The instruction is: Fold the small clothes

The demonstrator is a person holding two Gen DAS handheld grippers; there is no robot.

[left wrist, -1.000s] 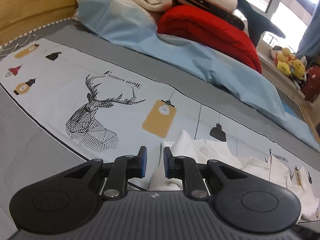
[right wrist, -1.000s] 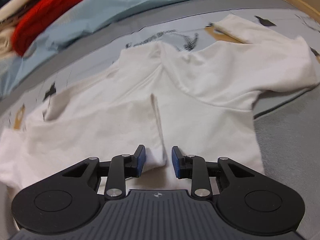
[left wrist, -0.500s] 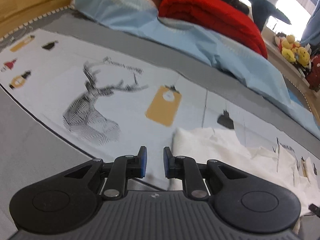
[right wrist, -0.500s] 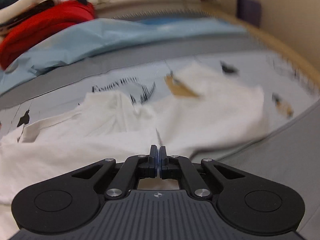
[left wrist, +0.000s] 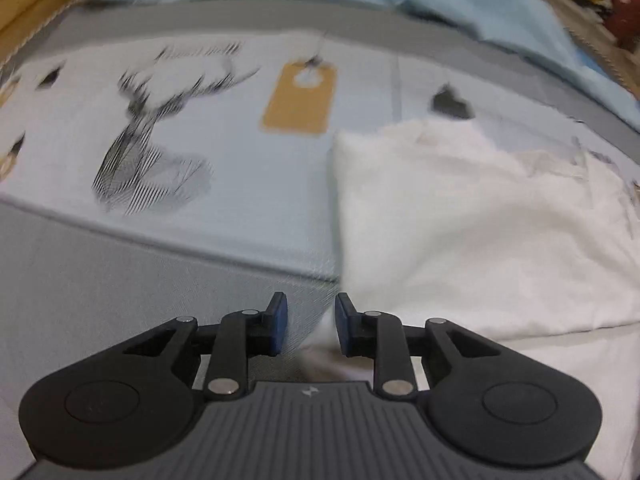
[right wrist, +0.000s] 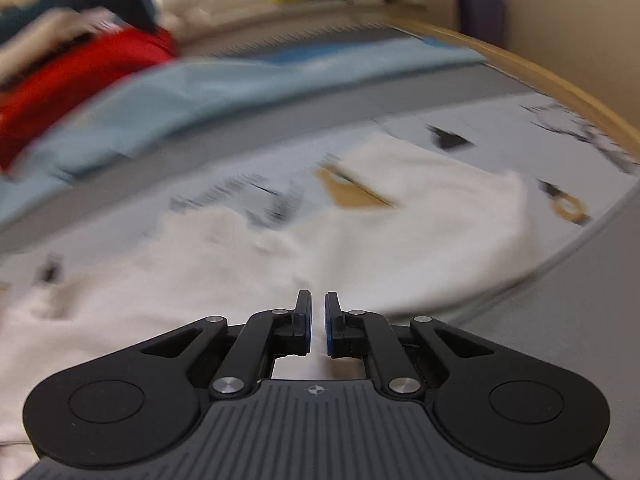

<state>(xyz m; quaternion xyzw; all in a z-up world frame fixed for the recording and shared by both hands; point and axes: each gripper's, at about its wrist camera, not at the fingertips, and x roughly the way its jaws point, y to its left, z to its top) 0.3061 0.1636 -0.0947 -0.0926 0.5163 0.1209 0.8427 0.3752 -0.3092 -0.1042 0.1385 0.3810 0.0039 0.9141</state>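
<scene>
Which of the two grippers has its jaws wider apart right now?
The left gripper: its jaws stand clearly apart at the white garment's edge. The right gripper shows only a narrow slit between its jaws.

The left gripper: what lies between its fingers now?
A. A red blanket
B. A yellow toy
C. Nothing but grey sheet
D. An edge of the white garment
D: in the left wrist view a bit of the white garment sits between the open fingers of the left gripper.

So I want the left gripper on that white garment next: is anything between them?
Nothing visible does. The left gripper hangs open at the near left edge of the white garment, with only bare printed sheet beside it.
</scene>
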